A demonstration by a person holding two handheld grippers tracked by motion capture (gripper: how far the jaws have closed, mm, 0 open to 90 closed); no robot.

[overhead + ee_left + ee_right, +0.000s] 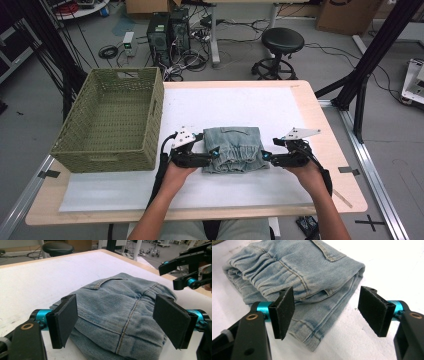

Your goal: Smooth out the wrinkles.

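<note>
High view: folded jeans (234, 149) are flanked by left gripper (212, 154) and right gripper (265, 156), both held open.

High view: fixed above the near edge, facing forward and down over the whole tabletop (300, 107). Left gripper view: close and low, looking rightward across the folded jeans (120, 315) toward the right claw (181, 271). Right gripper view: close, angled down at the jeans' near right corner. All three share the jeans.

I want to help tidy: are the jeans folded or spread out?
Folded. The jeans lie as a small stacked bundle, layers showing at their edge.
</note>
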